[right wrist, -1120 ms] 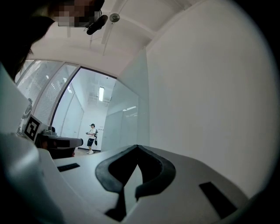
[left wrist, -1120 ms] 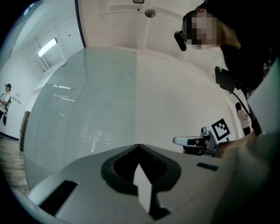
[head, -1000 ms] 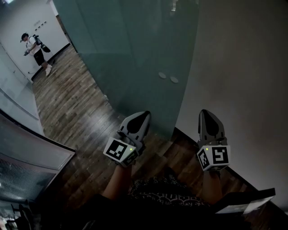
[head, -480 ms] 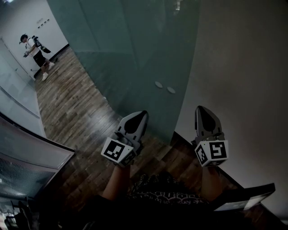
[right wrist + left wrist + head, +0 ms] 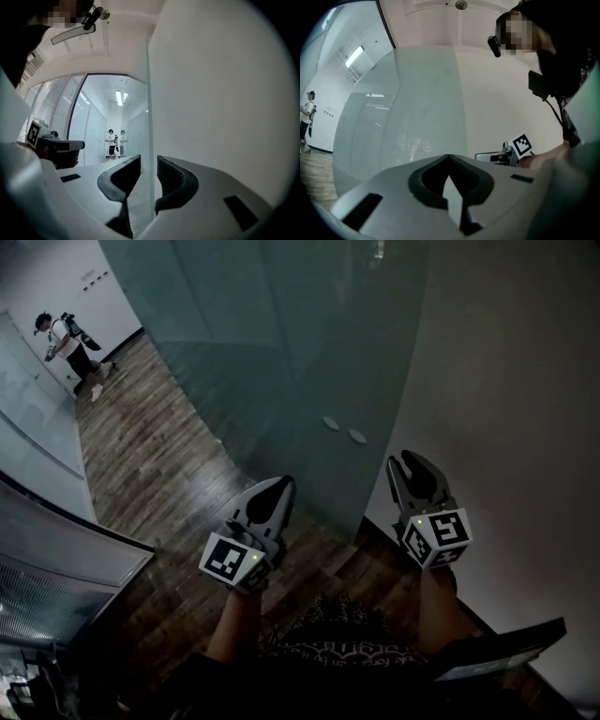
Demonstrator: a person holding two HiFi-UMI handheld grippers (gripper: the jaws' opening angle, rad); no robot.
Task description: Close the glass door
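Observation:
The frosted teal glass door (image 5: 281,362) fills the upper middle of the head view, and its free edge runs down beside the white wall (image 5: 506,381). Two round metal discs (image 5: 342,429) sit on the glass near that edge. My right gripper (image 5: 413,460) is level and close to the edge. Its jaws have just been opening and stand open. In the right gripper view the door's edge (image 5: 149,117) lines up with the gap of the right gripper (image 5: 149,164), and the pads do not press on it. My left gripper (image 5: 279,486) is shut and empty, facing the pane (image 5: 408,117).
A wooden floor (image 5: 159,465) runs back to a far person (image 5: 64,341) standing in the corridor. A glass partition (image 5: 56,549) curves along the left. A dark device with a pale label (image 5: 497,652) hangs at the lower right by the wall.
The right gripper's jaws went from shut to open and it shifted left toward the door's edge. The left gripper slid a little down and left in the head view.

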